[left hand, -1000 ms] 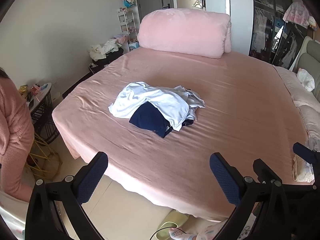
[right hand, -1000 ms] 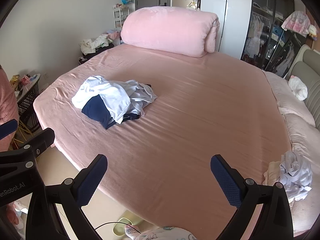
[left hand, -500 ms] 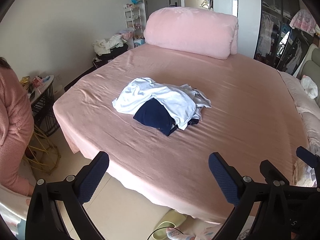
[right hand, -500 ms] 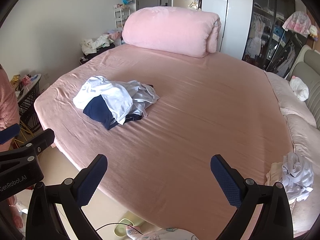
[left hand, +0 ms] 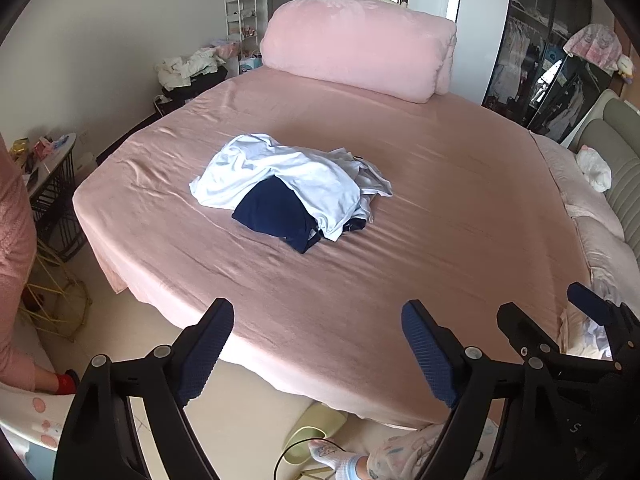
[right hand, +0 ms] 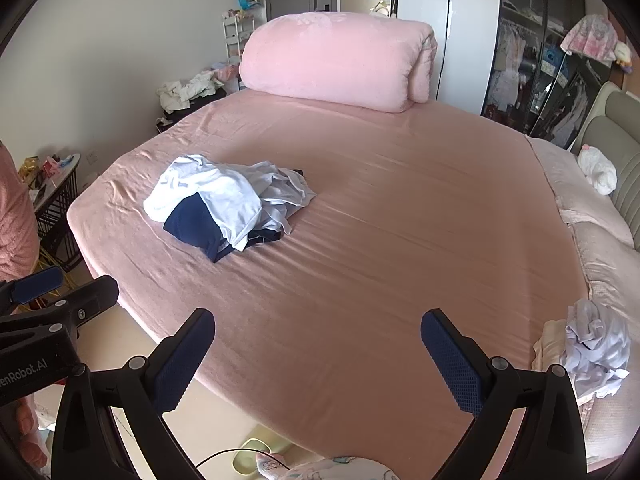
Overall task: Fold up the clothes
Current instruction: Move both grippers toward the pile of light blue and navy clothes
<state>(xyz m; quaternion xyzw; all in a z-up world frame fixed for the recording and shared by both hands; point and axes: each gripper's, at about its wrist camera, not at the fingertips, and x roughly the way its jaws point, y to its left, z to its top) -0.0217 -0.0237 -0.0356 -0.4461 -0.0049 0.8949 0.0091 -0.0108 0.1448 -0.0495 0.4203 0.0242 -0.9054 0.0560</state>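
Observation:
A loose heap of clothes lies on the pink bed: pale blue-white garments over a dark navy one. The right wrist view shows the same heap of clothes at the left of the bed. My left gripper hangs over the bed's near edge, well short of the heap; its jaws are closing with nothing between them. My right gripper stands open and empty over the near edge, to the right of the left one.
A big rolled pink duvet lies at the bed's far end. Crumpled pale clothes sit at the bed's right edge. A person in a pink sleeve stands at the left by a small side table. Green slippers lie on the floor below.
The left gripper's jaws have narrowed and its view has shifted slightly, so the heap sits a bit further right and lower. The right gripper has kept still.

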